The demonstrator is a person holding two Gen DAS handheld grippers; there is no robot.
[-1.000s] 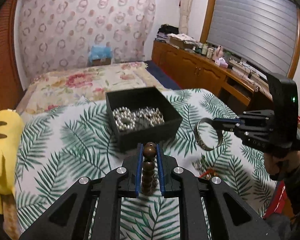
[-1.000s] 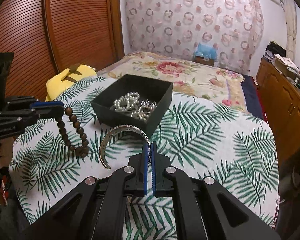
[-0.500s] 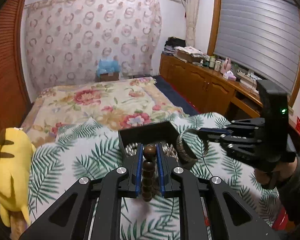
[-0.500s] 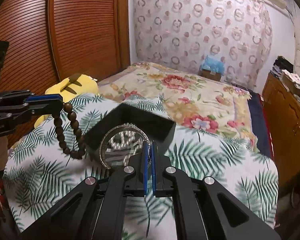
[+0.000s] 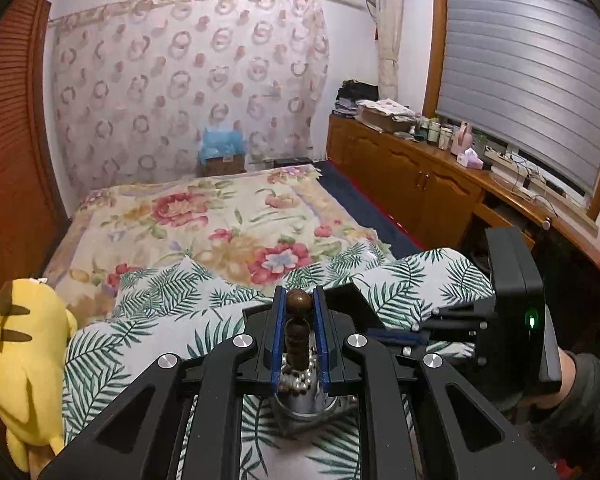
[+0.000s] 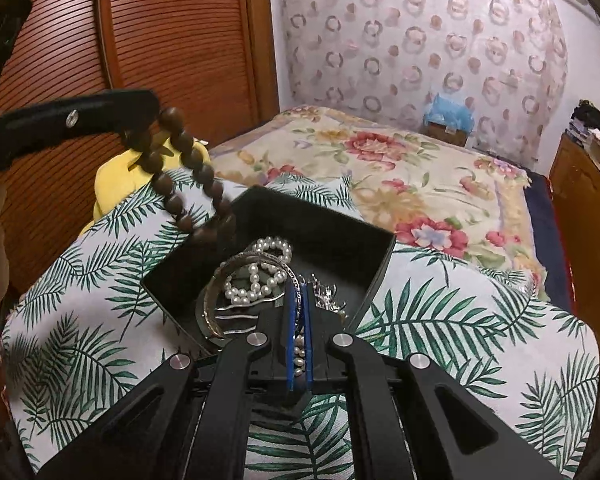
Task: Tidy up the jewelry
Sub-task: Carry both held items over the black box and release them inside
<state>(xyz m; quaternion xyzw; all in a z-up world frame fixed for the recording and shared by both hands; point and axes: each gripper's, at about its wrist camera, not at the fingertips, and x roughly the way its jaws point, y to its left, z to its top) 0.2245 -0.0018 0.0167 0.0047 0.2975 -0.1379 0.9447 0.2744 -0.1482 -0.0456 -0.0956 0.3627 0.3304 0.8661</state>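
Note:
A black box (image 6: pixel 324 220) holding pearl strands (image 6: pixel 256 280) sits on the palm-leaf cloth. My right gripper (image 6: pixel 298 292) is shut on a silver bangle (image 6: pixel 210 314), which hangs low inside the box over the pearls. My left gripper (image 5: pixel 299 306) is shut on a brown wooden bead bracelet (image 5: pixel 299 302). In the right wrist view that left gripper (image 6: pixel 148 120) comes in from the upper left, and the bead bracelet (image 6: pixel 192 168) dangles over the box's left corner. The right gripper (image 5: pixel 384 335) reaches in from the right in the left wrist view, where the box (image 5: pixel 354 300) is mostly hidden.
The palm-leaf cloth (image 6: pixel 460 320) covers the work surface. A yellow plush toy (image 5: pixel 20 360) lies at its left edge. Beyond is a bed with a floral cover (image 5: pixel 220 216), wooden cabinets (image 5: pixel 420 176) on the right and a slatted wooden door (image 6: pixel 160 40) on the left.
Both grippers have moved forward to the box. The bangle has gone from in front of the box to inside it, and the beads now hang over its left corner.

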